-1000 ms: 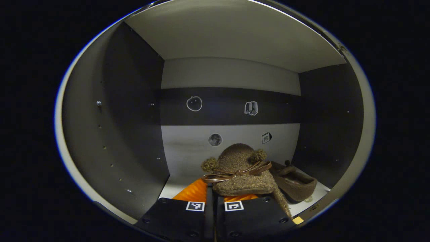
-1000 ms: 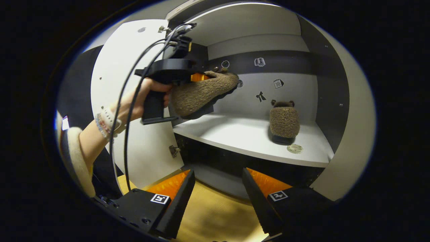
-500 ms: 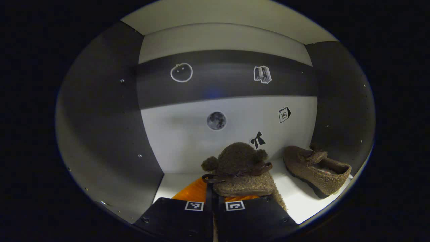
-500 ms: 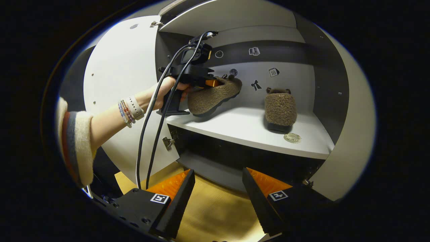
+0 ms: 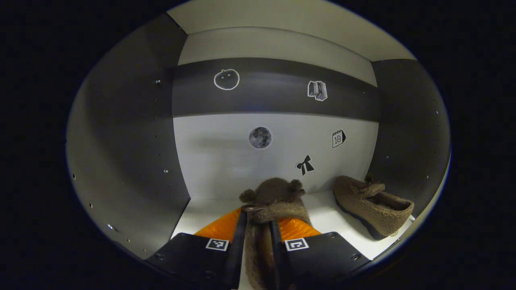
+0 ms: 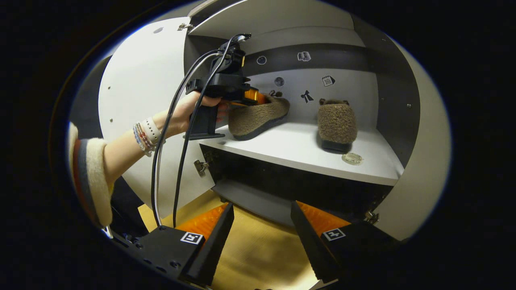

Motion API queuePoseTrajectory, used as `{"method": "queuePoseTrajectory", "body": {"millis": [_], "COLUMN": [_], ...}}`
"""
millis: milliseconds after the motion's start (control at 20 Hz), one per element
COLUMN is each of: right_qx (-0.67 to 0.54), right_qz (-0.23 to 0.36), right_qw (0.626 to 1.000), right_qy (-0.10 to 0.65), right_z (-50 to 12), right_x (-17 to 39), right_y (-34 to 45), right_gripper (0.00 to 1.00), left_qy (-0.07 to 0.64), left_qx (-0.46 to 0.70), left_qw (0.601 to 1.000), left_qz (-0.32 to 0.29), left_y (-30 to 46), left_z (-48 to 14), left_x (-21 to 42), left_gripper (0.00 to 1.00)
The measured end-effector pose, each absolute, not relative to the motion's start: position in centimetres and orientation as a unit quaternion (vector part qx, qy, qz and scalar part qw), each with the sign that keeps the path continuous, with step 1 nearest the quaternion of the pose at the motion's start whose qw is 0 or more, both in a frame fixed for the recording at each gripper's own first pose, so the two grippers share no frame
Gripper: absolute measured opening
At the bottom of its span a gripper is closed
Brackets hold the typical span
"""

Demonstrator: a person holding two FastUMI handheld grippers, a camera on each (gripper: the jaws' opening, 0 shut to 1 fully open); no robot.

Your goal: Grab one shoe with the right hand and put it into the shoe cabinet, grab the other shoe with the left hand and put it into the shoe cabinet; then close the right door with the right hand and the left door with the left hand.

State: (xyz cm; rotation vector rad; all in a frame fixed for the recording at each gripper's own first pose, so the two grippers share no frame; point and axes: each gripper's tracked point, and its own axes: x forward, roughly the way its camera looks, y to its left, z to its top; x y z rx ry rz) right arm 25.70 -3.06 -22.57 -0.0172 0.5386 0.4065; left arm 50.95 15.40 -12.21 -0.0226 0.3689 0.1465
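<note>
Bare shelf (image 6: 298, 151) lies between the two shoes (image 6: 258, 117) (image 6: 337, 123), perhaps passable.

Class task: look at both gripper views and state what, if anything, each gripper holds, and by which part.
The left gripper holds the second shoe by its heel-side collar edge, its sole on the shelf. The right gripper is open and holds nothing.

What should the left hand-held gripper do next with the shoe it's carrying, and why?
Probably open fully and back out. The second shoe already looks set down on the shelf beside the first shoe, and the left hand-held gripper has its fingers slightly apart around the heel.
</note>
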Motion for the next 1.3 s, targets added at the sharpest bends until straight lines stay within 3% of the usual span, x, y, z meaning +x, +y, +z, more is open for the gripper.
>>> {"method": "queuePoseTrajectory", "body": {"millis": [250, 550, 700, 950, 1300], "right_qx": [-0.014, -0.019, -0.027, -0.021, -0.032], "right_qz": [0.201, 0.198, 0.198, 0.170, 0.115], "right_qw": [0.941, 0.949, 0.953, 0.971, 0.992], "right_qy": [0.271, 0.244, 0.229, 0.169, 0.050], "right_z": [-23.0, -20.9, -19.5, -13.5, -3.1], "right_x": [25.1, 23.7, 22.2, 18.7, 8.4], "right_y": [-3.2, -2.3, -1.3, -0.1, -1.0], "right_gripper": [0.92, 0.92, 0.92, 0.92, 0.91], "left_qy": [0.150, 0.101, 0.059, 0.033, 0.039], "left_qx": [-0.023, -0.026, -0.025, -0.027, 0.019], "left_qw": [0.985, 0.992, 0.996, 0.999, 0.999], "left_qz": [0.078, 0.074, 0.058, 0.027, -0.006], "left_y": [14.9, 13.2, 11.2, 8.2, 8.0], "left_z": [-10.7, -6.4, -2.5, 1.4, 3.4], "left_x": [49.1, 42.2, 36.2, 25.2, 8.8], "left_gripper": [0.42, 0.45, 0.54, 0.46, 0.59]}}
